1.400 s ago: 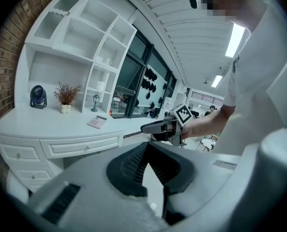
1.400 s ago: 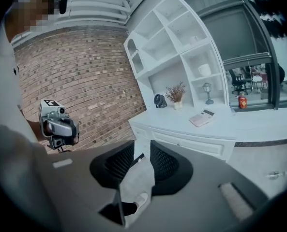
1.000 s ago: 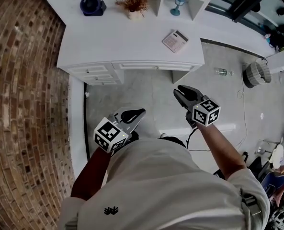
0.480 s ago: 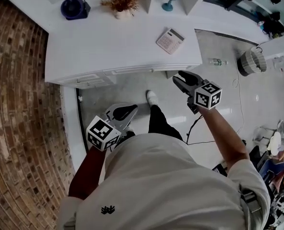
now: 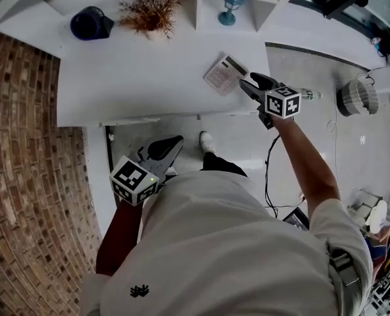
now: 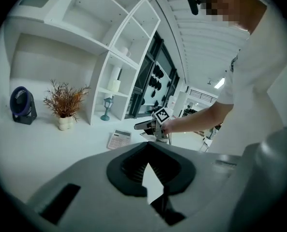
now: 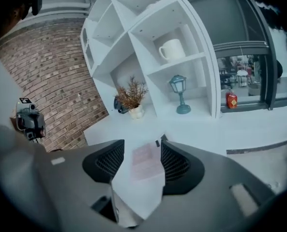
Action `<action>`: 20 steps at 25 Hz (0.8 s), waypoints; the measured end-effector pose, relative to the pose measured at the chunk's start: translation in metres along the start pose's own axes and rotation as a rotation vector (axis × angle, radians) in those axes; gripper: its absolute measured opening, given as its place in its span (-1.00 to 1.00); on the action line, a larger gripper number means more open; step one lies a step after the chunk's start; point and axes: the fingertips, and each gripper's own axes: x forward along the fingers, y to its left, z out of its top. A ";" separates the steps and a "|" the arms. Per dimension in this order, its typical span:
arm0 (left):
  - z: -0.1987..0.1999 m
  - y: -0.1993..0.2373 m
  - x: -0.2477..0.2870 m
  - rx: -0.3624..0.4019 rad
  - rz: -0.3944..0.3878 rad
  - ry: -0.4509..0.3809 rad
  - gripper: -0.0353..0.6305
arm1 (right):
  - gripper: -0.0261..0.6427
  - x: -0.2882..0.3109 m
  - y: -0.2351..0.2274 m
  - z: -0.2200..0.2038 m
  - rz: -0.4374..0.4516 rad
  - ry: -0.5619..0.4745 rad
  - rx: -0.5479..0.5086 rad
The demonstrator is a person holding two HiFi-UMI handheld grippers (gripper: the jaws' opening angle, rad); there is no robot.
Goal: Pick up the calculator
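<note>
The pink-and-white calculator (image 5: 221,75) lies flat near the right front corner of the white desk (image 5: 129,78). My right gripper (image 5: 248,83) hangs just over the calculator's right edge. Its jaws have just been opening and stand open. In the right gripper view the calculator (image 7: 144,161) shows through the gap of the right gripper (image 7: 142,144), and the pads do not touch it. My left gripper (image 5: 173,143) is off the desk's front edge over the floor, shut with nothing held. In the left gripper view the left gripper (image 6: 148,151) faces the calculator (image 6: 119,139) and the right gripper (image 6: 144,125).
At the back of the desk stand a dark blue fan (image 5: 89,24), a dried plant in a pot (image 5: 148,10) and a small blue lantern (image 5: 229,10) in the shelf unit. A brick wall (image 5: 24,150) is on the left. A bottle (image 5: 311,95) and a basket (image 5: 358,99) sit on the floor.
The person stepped up to the desk. My right gripper travelled from over the floor to the calculator's right edge and its jaws spread. My left gripper came closer to the desk front.
</note>
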 end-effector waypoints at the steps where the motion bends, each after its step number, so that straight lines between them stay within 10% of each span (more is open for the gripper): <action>1: 0.005 0.003 0.006 -0.001 0.014 0.003 -0.88 | -0.16 0.007 -0.014 0.001 0.003 0.009 0.009; 20: 0.050 0.048 0.033 -0.026 0.219 -0.042 -0.88 | -0.31 0.105 -0.070 -0.026 0.203 0.228 0.143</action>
